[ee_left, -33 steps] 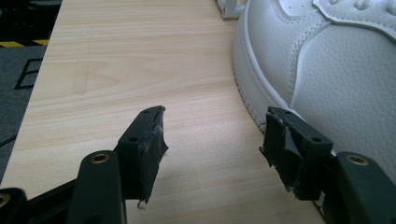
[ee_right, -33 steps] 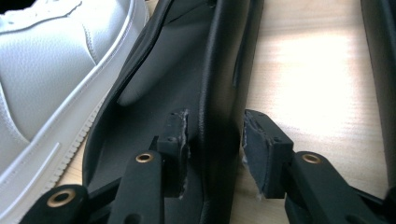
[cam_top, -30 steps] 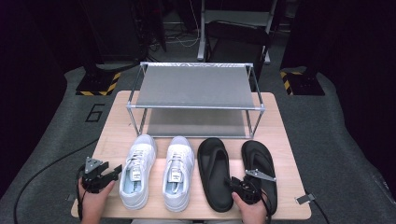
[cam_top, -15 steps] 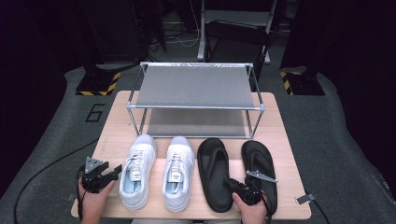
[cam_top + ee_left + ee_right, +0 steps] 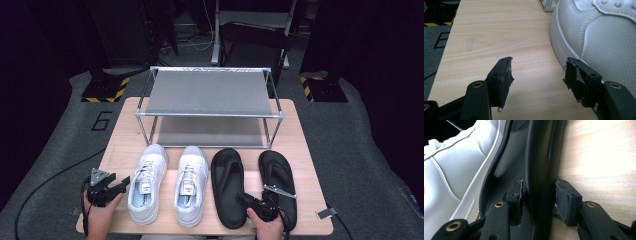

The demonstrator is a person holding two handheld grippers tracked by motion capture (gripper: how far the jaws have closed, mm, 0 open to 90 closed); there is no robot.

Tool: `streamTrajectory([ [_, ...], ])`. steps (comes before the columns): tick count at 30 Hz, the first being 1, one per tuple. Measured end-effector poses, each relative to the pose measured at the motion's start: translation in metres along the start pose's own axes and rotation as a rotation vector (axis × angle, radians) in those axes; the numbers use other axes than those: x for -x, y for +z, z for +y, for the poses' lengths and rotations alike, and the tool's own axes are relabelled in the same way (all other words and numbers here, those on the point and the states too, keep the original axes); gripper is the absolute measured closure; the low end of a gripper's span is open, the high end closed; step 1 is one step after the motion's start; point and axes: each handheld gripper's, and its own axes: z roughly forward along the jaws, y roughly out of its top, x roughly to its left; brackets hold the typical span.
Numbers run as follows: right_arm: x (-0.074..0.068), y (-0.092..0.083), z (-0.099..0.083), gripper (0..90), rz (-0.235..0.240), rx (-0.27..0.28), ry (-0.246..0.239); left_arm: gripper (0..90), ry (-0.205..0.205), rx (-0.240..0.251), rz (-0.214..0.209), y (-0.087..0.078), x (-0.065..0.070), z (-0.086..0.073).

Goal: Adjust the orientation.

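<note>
A pair of white sneakers and a pair of black sandals lie in a row on the wooden table. My right gripper is at the heel of the left sandal. In the right gripper view its jaws straddle that sandal's raised side edge, one pad on the footbed side and one on the table side, both against it. My left gripper rests on the table just left of the left sneaker. It stands open over bare wood, with the sneaker's side beside its right jaw.
A two-tier metal shoe rack with grey shelves stands at the back of the table. The right sneaker and right sandal flank the held sandal. A small grey tag lies at the front right corner. Dark floor surrounds the table.
</note>
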Motion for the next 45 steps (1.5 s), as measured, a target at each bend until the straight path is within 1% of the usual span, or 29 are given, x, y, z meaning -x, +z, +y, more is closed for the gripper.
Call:
streamTrajectory([
  [1, 0.001, 0.000, 0.000, 60.9, -0.002, 0.001, 0.007, 37.9, 0.001, 0.001, 0.000, 0.000, 0.000, 0.000],
  [3, 0.002, -0.001, 0.000, 62.4, 0.014, 0.006, 0.043, 38.0, 0.001, 0.001, 0.001, 0.000, 0.000, 0.000],
  [5, 0.003, -0.001, 0.000, 62.8, 0.015, 0.002, 0.045, 37.9, 0.001, 0.002, 0.001, 0.000, 0.000, 0.000],
  [7, 0.003, -0.001, -0.001, 63.2, 0.019, 0.013, 0.043, 37.9, -0.001, -0.003, 0.000, 0.000, 0.000, 0.000],
  [16, 0.004, -0.003, -0.002, 65.3, 0.020, 0.027, 0.059, 38.0, 0.000, -0.002, 0.001, -0.001, 0.000, 0.000],
  [18, 0.004, -0.004, -0.002, 65.6, 0.015, 0.031, 0.052, 38.0, 0.000, -0.001, 0.002, -0.001, 0.000, 0.000],
  [19, 0.004, -0.004, -0.002, 65.8, 0.016, 0.032, 0.062, 38.0, 0.000, -0.001, 0.002, -0.001, 0.000, 0.000],
  [22, 0.004, -0.005, -0.002, 66.1, 0.013, 0.035, 0.070, 38.0, 0.000, -0.001, 0.003, -0.001, 0.000, 0.000],
  [23, 0.005, -0.005, -0.002, 66.1, 0.019, 0.038, 0.073, 37.9, 0.001, 0.000, 0.004, -0.001, 0.000, 0.000],
  [24, 0.005, -0.006, -0.002, 66.2, 0.010, 0.040, 0.066, 37.9, -0.001, 0.004, 0.005, -0.001, 0.000, 0.000],
  [25, 0.005, -0.007, -0.002, 66.2, 0.018, 0.039, 0.082, 38.0, -0.004, 0.015, 0.009, 0.000, 0.000, 0.000],
  [26, 0.005, -0.009, -0.001, 66.3, 0.014, 0.033, 0.088, 38.0, -0.004, 0.014, 0.009, 0.000, 0.000, 0.000],
  [28, 0.006, -0.010, -0.001, 66.3, 0.020, 0.043, 0.090, 37.9, -0.003, 0.011, 0.008, 0.000, 0.000, 0.000],
  [29, 0.006, -0.011, -0.001, 66.3, 0.018, 0.042, 0.098, 38.0, -0.004, 0.018, 0.009, 0.000, 0.000, 0.000],
  [30, 0.005, -0.012, -0.001, 66.4, 0.020, 0.042, 0.116, 38.0, -0.002, 0.021, 0.010, 0.000, -0.001, 0.000],
  [31, 0.008, -0.012, 0.000, 66.3, 0.022, 0.043, 0.087, 38.0, -0.003, 0.022, 0.010, 0.000, -0.001, 0.000],
  [32, 0.007, -0.012, 0.000, 66.3, 0.026, 0.055, 0.111, 37.9, -0.004, 0.022, 0.010, 0.000, -0.001, 0.000],
  [33, 0.007, -0.013, 0.000, 66.3, 0.027, 0.056, 0.114, 38.0, -0.004, 0.022, 0.010, 0.000, -0.001, 0.000],
  [34, 0.008, -0.014, 0.000, 66.3, 0.032, 0.055, 0.099, 37.9, -0.006, 0.022, 0.010, 0.000, -0.001, 0.000],
  [35, 0.006, -0.014, 0.001, 66.4, 0.027, 0.058, 0.111, 37.9, -0.006, 0.022, 0.010, 0.000, -0.001, 0.000],
  [36, 0.006, -0.015, 0.002, 66.3, 0.024, 0.059, 0.109, 38.0, -0.008, 0.022, 0.009, 0.000, -0.001, 0.000],
  [37, 0.005, -0.015, 0.003, 66.3, 0.032, 0.066, 0.108, 38.0, -0.006, 0.022, 0.008, 0.000, -0.001, 0.000],
  [38, 0.004, -0.016, 0.004, 66.3, 0.029, 0.066, 0.116, 38.0, -0.006, 0.021, 0.007, 0.000, -0.001, 0.000],
  [39, 0.004, -0.017, 0.005, 66.3, 0.034, 0.071, 0.106, 38.0, -0.007, 0.020, 0.006, 0.000, -0.001, 0.000],
  [40, 0.003, -0.019, 0.006, 66.3, 0.029, 0.063, 0.102, 37.9, -0.007, 0.020, 0.006, 0.000, -0.001, 0.000],
  [41, 0.002, -0.019, 0.008, 66.3, 0.032, 0.075, 0.110, 37.9, -0.005, 0.006, 0.001, -0.001, -0.001, 0.000],
  [42, 0.003, -0.019, 0.009, 66.3, 0.031, 0.078, 0.094, 38.0, -0.010, 0.021, 0.003, -0.001, -0.001, 0.000],
  [43, 0.002, -0.020, 0.011, 66.3, 0.030, 0.073, 0.104, 38.0, -0.008, 0.007, -0.002, -0.002, -0.002, 0.000],
  [45, 0.002, -0.020, 0.014, 66.2, 0.029, 0.080, 0.105, 38.0, -0.013, 0.024, 0.004, -0.001, -0.002, 0.000],
])
